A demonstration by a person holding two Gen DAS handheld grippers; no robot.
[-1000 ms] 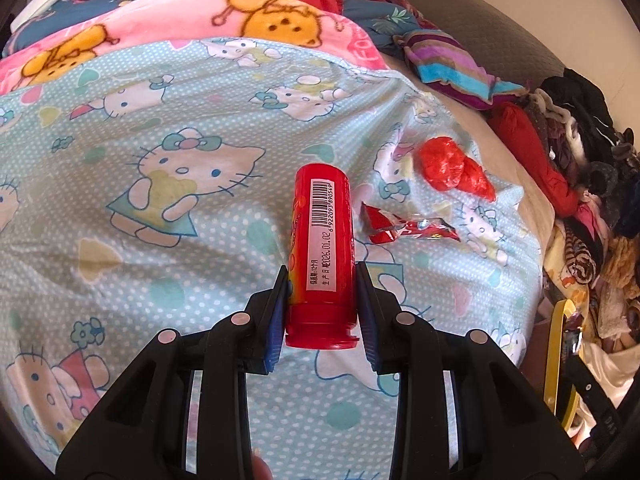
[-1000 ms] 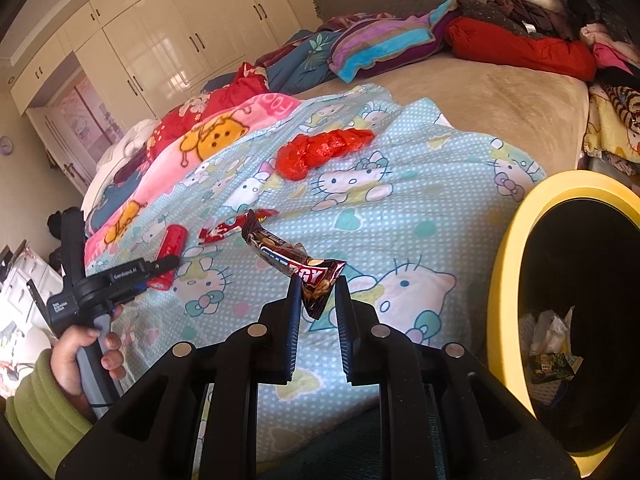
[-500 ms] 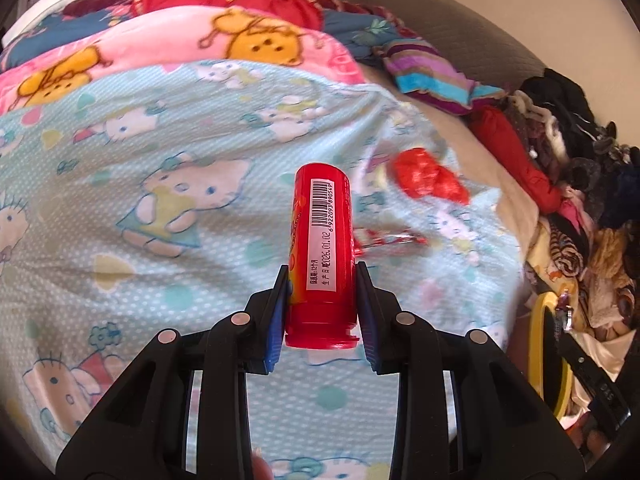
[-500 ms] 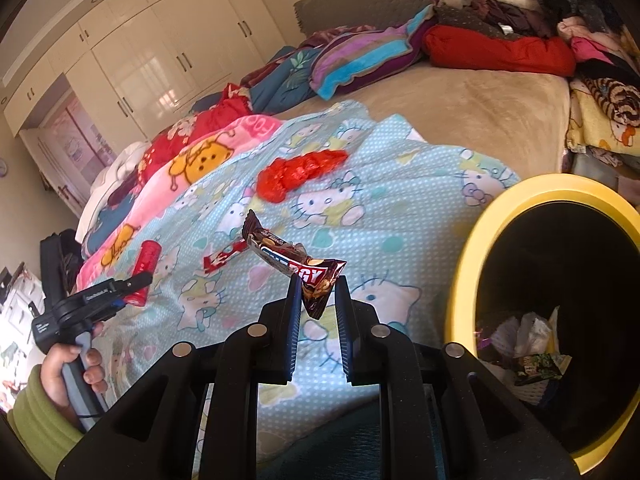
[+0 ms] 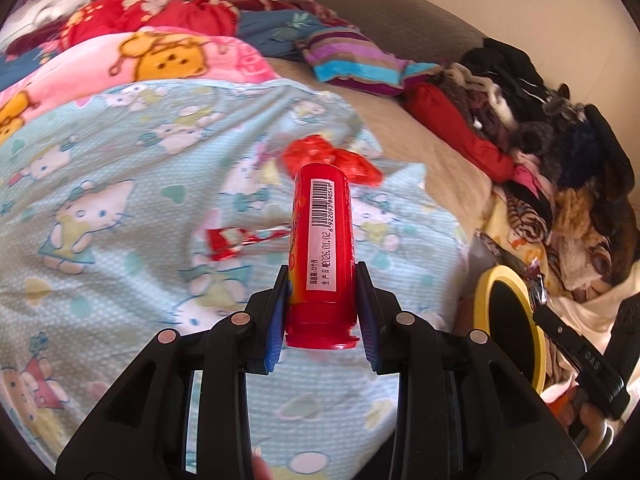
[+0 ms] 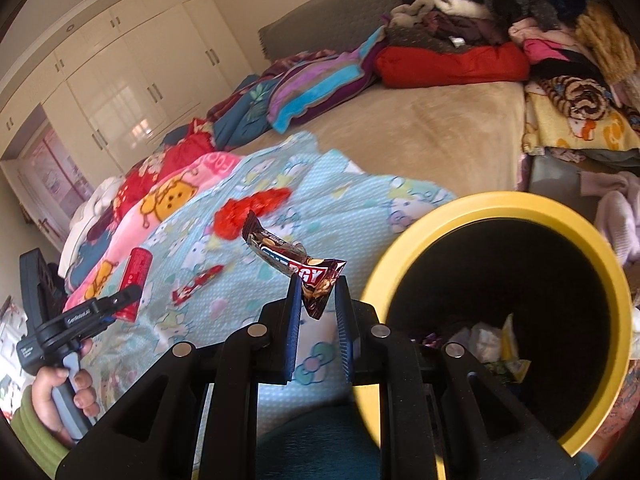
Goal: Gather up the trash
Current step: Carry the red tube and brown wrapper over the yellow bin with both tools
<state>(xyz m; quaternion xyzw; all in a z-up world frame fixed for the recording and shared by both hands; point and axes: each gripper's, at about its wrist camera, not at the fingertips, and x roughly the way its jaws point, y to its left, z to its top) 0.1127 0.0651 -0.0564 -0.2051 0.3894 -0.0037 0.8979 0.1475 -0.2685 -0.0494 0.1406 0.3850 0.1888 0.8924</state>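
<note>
Left claw (image 5: 322, 300) grips one red tube (image 5: 322, 248); right claw (image 6: 316, 300) pinches one brown wrapper (image 6: 296, 258); two scraps remain.

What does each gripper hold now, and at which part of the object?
The left gripper holds the red tube near its capped end. The right gripper holds the brown snack wrapper by one crimped end.

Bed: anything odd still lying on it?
Yes. A red wrapper and a crumpled red bag lie loose on the blanket, trash not yet collected. Nothing looks spilled or damaged.
</note>
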